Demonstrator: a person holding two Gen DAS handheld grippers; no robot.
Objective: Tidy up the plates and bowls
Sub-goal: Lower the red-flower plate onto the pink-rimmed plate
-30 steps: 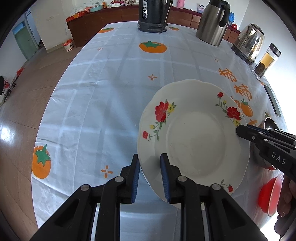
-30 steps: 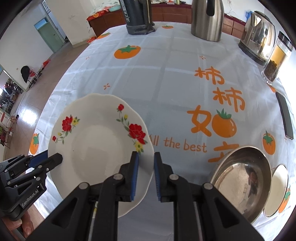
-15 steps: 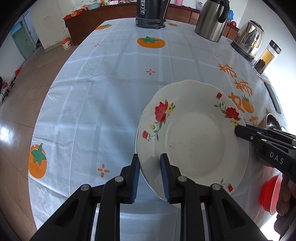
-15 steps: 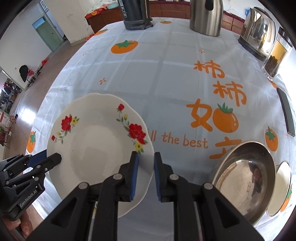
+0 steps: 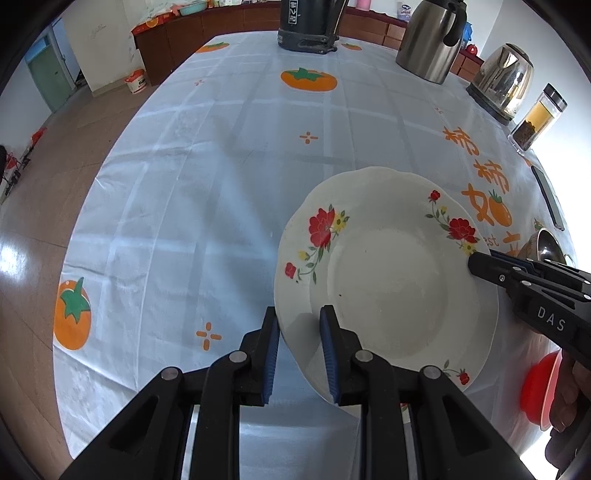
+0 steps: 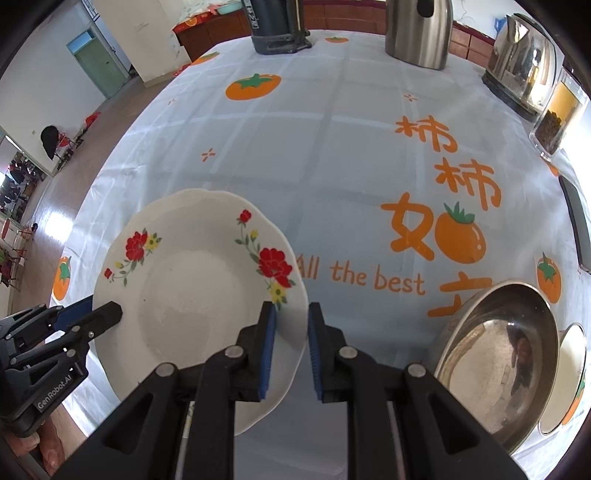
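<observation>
A white plate with red flowers [image 5: 388, 280] hangs between both grippers, tilted a little and seemingly just off the tablecloth. My left gripper [image 5: 298, 321] is shut on the plate's left rim. Its tips also show in the right wrist view, where the left gripper [image 6: 107, 312] touches that rim of the plate [image 6: 192, 291]. My right gripper [image 6: 291, 314] is shut on the opposite rim, below the large red flower. A steel bowl [image 6: 498, 362] stands right of the plate, with a white bowl [image 6: 569, 376] beside it. A red bowl [image 5: 539, 391] lies under the right gripper's body.
At the far end of the table stand a black appliance [image 5: 306, 22], a steel jug [image 5: 432, 37], an electric kettle [image 5: 506, 81] and a glass jar [image 5: 535, 118]. A dark phone [image 5: 550, 203] lies near the right edge. The table's left edge [image 5: 85, 229] drops to the floor.
Both grippers keep the same hold on the plate. The table has drifted only slightly in the views.
</observation>
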